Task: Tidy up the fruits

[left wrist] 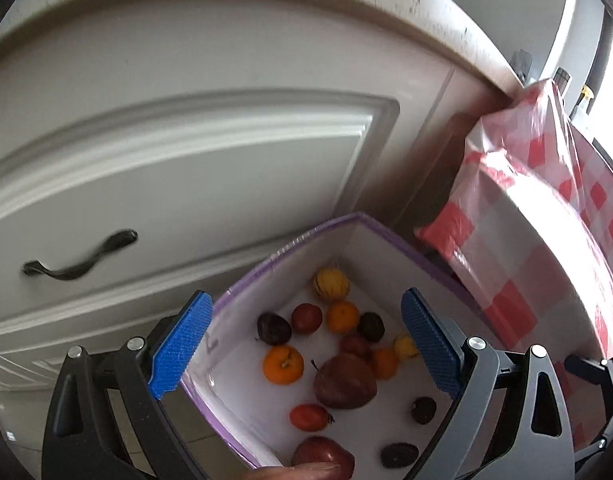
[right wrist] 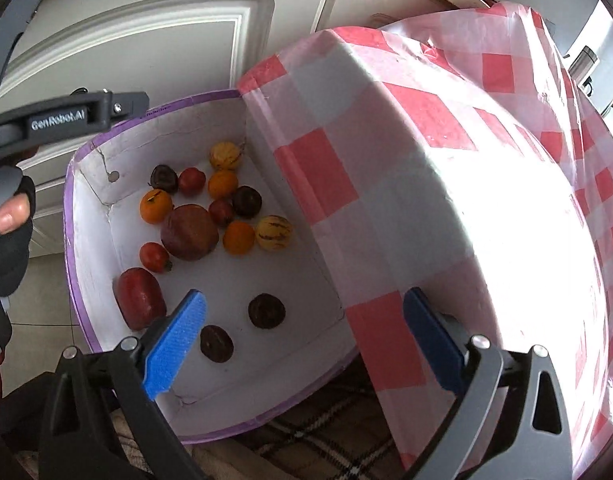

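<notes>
Both the left gripper [left wrist: 304, 344] and the right gripper [right wrist: 302, 344] hang wide apart, holding nothing, above the white box [right wrist: 106, 216] of fruits [right wrist: 189, 232].

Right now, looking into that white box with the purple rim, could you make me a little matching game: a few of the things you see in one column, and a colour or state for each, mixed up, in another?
Things:
1. largest round fruit in the white box
2. striped round fruit by the far corner
3. draped plastic cloth beside the box
4. right gripper

Descriptions:
A. red and white checks
B. open, holding nothing
C. dark reddish brown
D. pale yellow with dark stripes

Pairs: 1-C, 2-D, 3-A, 4-B
</notes>
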The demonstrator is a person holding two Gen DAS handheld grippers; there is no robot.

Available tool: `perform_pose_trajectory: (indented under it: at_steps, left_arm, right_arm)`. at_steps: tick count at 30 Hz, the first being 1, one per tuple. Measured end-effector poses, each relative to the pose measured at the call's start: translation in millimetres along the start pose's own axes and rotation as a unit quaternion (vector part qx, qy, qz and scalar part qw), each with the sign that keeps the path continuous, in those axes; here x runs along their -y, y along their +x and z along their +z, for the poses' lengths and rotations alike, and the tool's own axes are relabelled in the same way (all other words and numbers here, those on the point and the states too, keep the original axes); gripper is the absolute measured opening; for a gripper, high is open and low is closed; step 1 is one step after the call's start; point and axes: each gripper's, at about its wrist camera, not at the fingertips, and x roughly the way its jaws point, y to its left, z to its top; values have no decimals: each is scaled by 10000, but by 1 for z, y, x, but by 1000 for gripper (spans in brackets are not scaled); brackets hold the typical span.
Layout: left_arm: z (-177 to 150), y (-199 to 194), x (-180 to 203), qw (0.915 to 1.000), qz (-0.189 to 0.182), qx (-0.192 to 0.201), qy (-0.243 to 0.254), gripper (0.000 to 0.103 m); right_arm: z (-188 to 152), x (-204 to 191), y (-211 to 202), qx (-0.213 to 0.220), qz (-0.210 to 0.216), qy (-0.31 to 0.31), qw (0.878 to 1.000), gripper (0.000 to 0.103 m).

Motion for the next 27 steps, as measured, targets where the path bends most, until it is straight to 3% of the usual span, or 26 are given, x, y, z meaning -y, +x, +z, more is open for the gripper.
perform_pose_trajectory:
  at_steps: [11, 27]
  left_arm:
    - [-16, 21, 14, 9989, 19, -404, 245, 92]
    - [-24, 30, 18, 9979, 98, -517, 369, 92]
  right_arm:
    - [-2, -7, 14, -164, 42, -12, 9999, 99]
    - [-3, -9, 18, -247, 57, 5, 9997, 99]
